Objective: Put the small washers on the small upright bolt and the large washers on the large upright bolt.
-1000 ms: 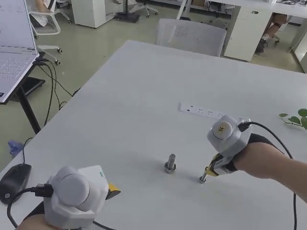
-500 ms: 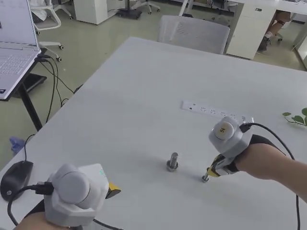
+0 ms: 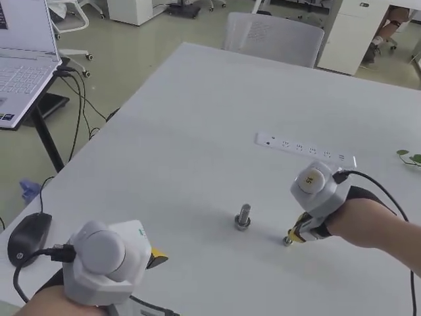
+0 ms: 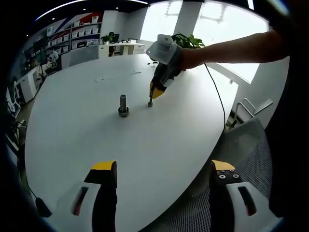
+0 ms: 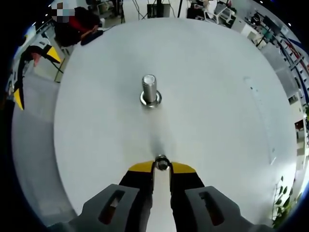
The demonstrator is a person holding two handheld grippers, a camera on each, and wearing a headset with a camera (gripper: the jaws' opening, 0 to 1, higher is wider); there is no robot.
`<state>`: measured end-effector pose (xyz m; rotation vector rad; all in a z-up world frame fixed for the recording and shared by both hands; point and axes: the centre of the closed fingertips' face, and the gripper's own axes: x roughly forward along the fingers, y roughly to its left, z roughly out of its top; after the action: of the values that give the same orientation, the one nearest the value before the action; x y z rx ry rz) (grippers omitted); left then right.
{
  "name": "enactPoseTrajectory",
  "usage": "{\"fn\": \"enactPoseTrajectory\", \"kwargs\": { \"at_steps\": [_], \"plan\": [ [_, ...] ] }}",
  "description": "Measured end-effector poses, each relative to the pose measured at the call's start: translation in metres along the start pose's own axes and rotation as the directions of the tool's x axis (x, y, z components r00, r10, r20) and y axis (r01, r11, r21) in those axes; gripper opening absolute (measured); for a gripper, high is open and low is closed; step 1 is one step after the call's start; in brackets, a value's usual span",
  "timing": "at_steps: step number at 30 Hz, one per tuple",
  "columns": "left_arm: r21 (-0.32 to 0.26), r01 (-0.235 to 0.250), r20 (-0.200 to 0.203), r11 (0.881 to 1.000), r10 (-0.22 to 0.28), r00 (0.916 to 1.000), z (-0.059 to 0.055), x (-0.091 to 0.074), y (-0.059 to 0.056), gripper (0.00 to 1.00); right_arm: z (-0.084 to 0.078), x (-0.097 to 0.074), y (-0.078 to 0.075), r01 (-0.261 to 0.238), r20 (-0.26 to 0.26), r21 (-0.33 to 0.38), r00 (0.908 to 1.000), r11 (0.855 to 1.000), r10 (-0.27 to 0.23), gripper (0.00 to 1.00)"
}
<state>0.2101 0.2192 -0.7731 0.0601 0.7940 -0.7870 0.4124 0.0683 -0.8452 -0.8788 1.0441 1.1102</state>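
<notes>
The large bolt [image 3: 243,217] [image 5: 150,90] [image 4: 123,105] stands upright mid-table with washers stacked at its base. To its right stands the small bolt [image 3: 287,241] [image 4: 150,102]. My right gripper [image 3: 294,236] [image 5: 161,166] comes down onto the small bolt's top, its yellow-tipped jaws nearly together on a small round washer [image 5: 161,163]. My left gripper [image 3: 156,259] [image 4: 161,193] hovers at the table's near left, well away from both bolts. Its jaws are open wide, with nothing between them.
A white power strip [image 3: 306,149] lies beyond the bolts. A black mouse [image 3: 27,238] sits at the table's near left corner. A laptop [image 3: 23,46] stands on a side desk to the left, and a chair [image 3: 273,39] at the far edge.
The head camera has shifted a little. My right gripper stays at the small bolt and the left gripper holds its place.
</notes>
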Motion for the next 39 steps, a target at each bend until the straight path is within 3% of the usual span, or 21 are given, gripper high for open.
{"fn": "enactPoseTrajectory", "kwargs": {
  "at_steps": [17,39],
  "plan": [
    [-0.016,0.004,-0.018,1.000,-0.004,0.9998,-0.013,-0.006,0.000,0.76,-0.004,0.021,0.007,0.000,-0.017,-0.013,0.9999,1.000,-0.001,0.13],
    [-0.023,0.009,-0.019,1.000,-0.009,0.9998,-0.019,-0.011,0.001,0.74,-0.003,0.020,0.006,0.013,-0.039,-0.009,0.9992,1.000,-0.013,0.13]
  ]
}}
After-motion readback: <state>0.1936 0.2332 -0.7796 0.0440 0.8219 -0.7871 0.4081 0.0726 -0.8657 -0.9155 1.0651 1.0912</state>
